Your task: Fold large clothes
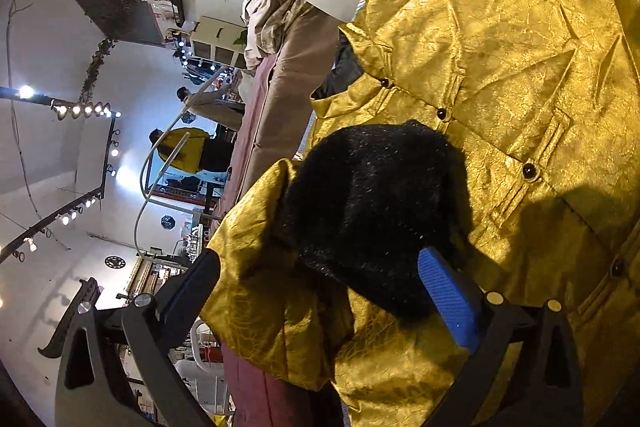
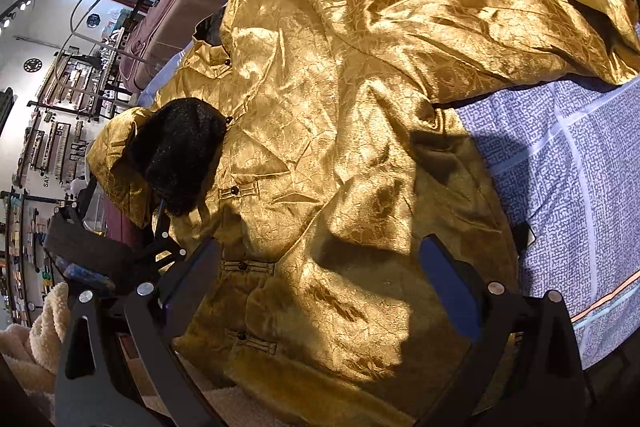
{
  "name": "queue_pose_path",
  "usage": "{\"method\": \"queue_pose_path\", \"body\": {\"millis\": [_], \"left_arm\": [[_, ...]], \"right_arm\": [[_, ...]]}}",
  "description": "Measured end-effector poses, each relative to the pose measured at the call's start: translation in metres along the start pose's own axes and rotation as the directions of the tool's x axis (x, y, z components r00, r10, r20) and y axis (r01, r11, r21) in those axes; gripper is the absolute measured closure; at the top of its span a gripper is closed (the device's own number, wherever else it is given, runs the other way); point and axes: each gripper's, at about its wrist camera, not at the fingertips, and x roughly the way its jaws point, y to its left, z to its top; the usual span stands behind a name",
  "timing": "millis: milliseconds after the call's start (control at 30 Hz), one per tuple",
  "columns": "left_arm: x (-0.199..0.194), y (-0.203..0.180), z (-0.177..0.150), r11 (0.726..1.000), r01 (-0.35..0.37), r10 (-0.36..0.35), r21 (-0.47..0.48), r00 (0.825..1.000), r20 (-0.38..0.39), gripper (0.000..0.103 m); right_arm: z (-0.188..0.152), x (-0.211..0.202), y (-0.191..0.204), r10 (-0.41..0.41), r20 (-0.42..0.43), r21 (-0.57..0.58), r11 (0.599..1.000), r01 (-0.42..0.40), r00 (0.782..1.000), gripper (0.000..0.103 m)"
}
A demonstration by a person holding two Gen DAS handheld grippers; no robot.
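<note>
Left wrist: left gripper (image 1: 320,291) jaws spread around jacket (image 1: 500,75) cuff (image 1: 368,211); right gripper (image 2: 320,283) spread.

jacket (image 2: 340,155) hem: cut off below | collar lining (image 1: 340,71): mostly hidden

Gold satin jacket (image 2: 340,147) with black fur cuffs (image 2: 176,155) lies spread, front up.

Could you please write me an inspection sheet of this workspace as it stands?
Surface: bed with patterned blue-white sheet.
Job's things: gold jacket spread front up, frog buttons closed; black fur cuffs, one on the front, other sleeve stretched outward.
Clutter: brown bedding; white fleece.
Grippers: left tongs open around the sleeve end; right tongs open, empty, over the hem.
Cables: white cables.
Surroundings: shop shelves, track lights, mirror.
</note>
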Motion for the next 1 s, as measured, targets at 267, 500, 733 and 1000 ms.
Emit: {"method": "queue_pose_path", "body": {"millis": [267,500,733,1000], "left_arm": [[0.018,-0.026,0.023,0.994,0.03,-0.023,0.102,0.998,-0.064,0.005],[0.057,-0.027,0.024,0.982,0.176,-0.158,0.071,0.966,-0.205,0.074],[0.065,0.002,0.033,0.968,0.247,-0.251,-0.048,0.932,-0.262,0.091],[0.017,0.116,0.057,0.67,0.531,-0.632,-0.519,0.775,-0.022,0.092]], "right_arm": [[-0.01,-0.004,-0.02,0.008,0.005,0.075,0.997,-0.009,1.0,0.005],[-0.01,-0.002,-0.014,0.033,-0.002,0.054,0.998,-0.033,0.999,0.005],[-0.006,0.001,-0.007,0.053,-0.002,0.044,0.998,-0.053,0.999,0.005],[-0.003,-0.003,-0.013,0.051,0.015,0.065,0.996,-0.052,0.999,0.005]]}}
